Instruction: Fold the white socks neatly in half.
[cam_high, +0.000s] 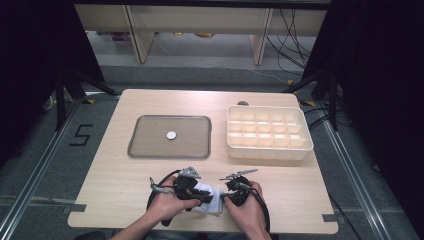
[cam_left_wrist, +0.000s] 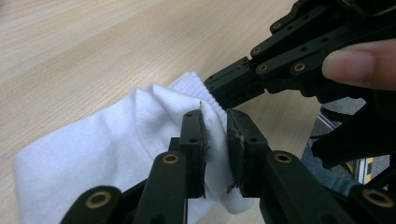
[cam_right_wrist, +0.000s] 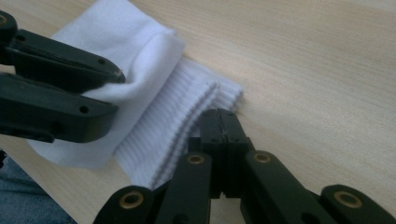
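Note:
A white sock lies on the wooden table near its front edge, between my two grippers. In the left gripper view a fold of the sock stands between the left gripper's jaws, which have a gap and do not pinch it. My right gripper is shut on the edge of the sock's ribbed cuff and holds it slightly raised. From above, the left gripper and the right gripper point toward each other, each held by a hand.
A grey tray with a small white disc in it sits at mid table. To its right stands a cream box divided into several compartments. A small dark object lies behind the box.

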